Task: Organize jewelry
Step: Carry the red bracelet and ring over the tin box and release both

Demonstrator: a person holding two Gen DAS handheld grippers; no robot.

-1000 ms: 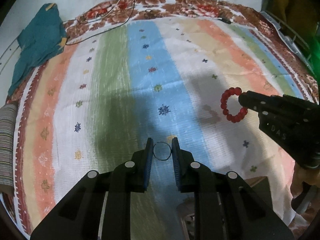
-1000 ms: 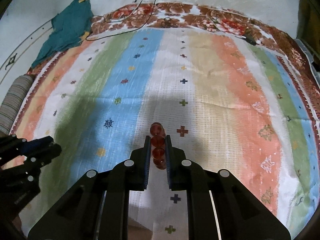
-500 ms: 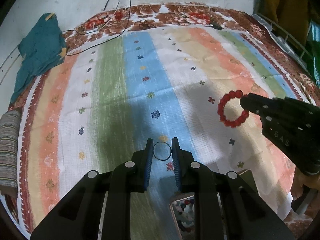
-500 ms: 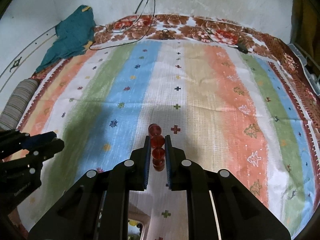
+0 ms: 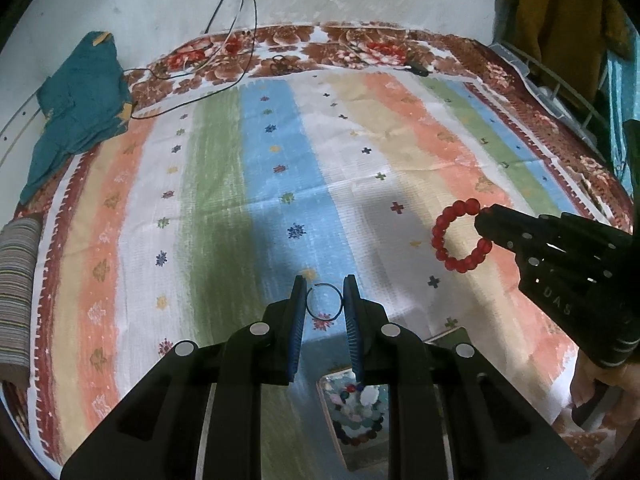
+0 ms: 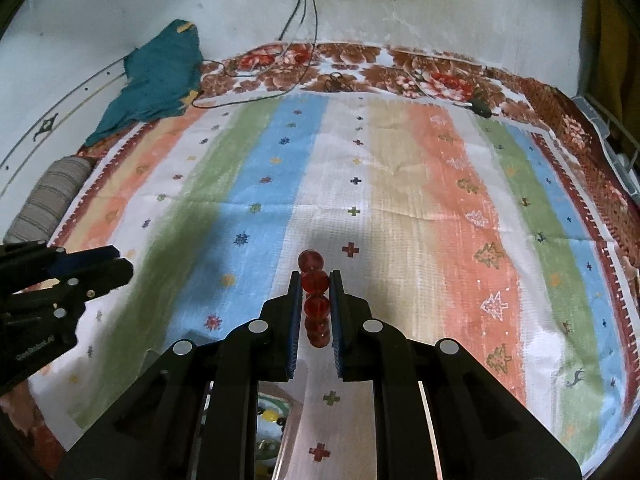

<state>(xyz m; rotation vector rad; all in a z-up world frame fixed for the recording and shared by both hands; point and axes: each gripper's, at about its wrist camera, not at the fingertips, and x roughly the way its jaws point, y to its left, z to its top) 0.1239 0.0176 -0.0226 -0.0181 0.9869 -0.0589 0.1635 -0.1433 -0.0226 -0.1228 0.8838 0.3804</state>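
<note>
The left gripper (image 5: pixel 325 304) is seen pinching a thin wire ring (image 5: pixel 324 303) between its blue pads, the ring's plane facing the camera. The right gripper (image 6: pixel 314 300) is pressed together on a red bead bracelet (image 6: pixel 314 300), which is viewed edge-on from its own wrist camera, so the beads run in a line along the fingers; from the left wrist view the same bracelet (image 5: pixel 460 236) is seen as a full loop projecting from the right gripper's tip.

A jewelry tray (image 5: pixel 356 412) holding mixed beads is visible directly below and behind the left gripper (nearer to it than to the right). It is judged that any deposit requires travel back and down.

Compared with the frame a second earlier, both grips are unchanged, the striped cloth (image 5: pixel 264 184) appears farther off, and the tray has come into view.
</note>
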